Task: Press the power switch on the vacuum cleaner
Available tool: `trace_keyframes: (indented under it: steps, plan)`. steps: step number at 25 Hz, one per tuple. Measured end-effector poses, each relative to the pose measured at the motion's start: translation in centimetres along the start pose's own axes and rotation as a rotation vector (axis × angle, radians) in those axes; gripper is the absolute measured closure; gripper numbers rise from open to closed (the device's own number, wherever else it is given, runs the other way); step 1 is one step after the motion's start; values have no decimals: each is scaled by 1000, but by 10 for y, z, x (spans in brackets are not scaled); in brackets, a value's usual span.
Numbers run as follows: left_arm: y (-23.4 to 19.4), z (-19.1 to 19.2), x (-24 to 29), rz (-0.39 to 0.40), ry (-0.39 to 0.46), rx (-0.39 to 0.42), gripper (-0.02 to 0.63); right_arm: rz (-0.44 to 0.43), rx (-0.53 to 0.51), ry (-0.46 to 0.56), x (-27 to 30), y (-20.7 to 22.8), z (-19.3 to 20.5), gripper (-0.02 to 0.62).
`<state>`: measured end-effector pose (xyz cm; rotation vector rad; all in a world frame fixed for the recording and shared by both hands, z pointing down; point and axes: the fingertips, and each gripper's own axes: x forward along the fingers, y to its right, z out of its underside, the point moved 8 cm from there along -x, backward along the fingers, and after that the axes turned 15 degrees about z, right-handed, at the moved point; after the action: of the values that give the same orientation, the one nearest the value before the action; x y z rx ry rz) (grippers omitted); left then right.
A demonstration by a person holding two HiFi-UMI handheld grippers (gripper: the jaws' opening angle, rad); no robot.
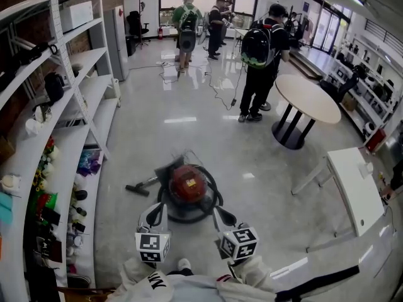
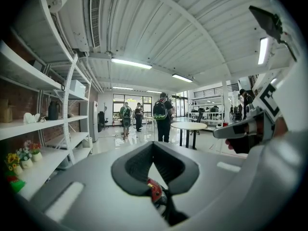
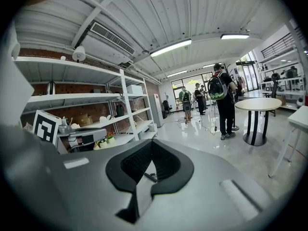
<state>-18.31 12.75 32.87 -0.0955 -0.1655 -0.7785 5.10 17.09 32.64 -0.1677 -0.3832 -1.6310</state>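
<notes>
The vacuum cleaner (image 1: pixel 187 186), a round red canister in a black ring, sits on the floor (image 1: pixel 271 168) just ahead of both claws. Left claw (image 1: pixel 153 217) and right claw (image 1: pixel 225 219): jaws together, empty. The canister is blurred, and its power switch cannot be made out.

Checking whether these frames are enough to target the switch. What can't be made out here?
- Power switch: in the head view the vacuum cleaner is small and blurred, so no switch can be picked out.
- Vacuum body, left gripper view: the left gripper hides all but a red sliver of it.
- Vacuum body, right gripper view: the right gripper blocks it, and only a thin dark part shows.
</notes>
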Motion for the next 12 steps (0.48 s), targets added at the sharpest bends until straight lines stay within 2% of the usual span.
trace_keyframes:
  steps: [12]
  plan:
    - [-33, 0, 19, 11, -3, -3, 606, 6, 0, -8, 41, -9, -9, 594]
